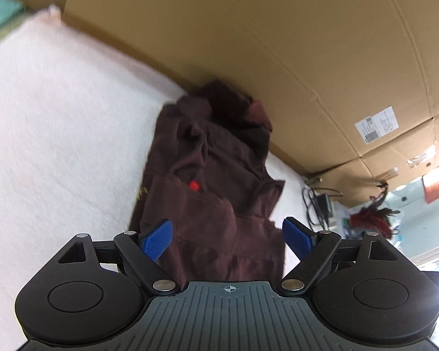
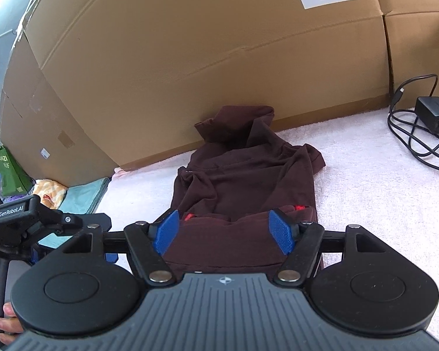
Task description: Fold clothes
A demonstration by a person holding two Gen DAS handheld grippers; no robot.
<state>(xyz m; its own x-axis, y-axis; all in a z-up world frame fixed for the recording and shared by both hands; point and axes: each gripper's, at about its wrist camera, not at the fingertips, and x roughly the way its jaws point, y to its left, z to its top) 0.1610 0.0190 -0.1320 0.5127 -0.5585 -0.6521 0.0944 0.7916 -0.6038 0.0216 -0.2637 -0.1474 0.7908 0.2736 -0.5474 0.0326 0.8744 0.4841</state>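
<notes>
garment: I see the maroon garment (image 2: 243, 181) bunched lengthwise on the white fleece cover (image 2: 365, 175), far end touching the cardboard box (image 2: 190, 58)
left gripper (image 1: 226, 241): jaws wide apart, nothing gripped; cloth lies below the gap, blue pads (image 1: 158, 241) clear of it
right gripper (image 2: 224, 232): jaws spread, holding nothing; folded near edge of garment under it
extras: charger and cable (image 2: 424, 122) on the cover at right, well apart from garment
left edge: a hand (image 2: 3, 318) on the other gripper's handle
</notes>
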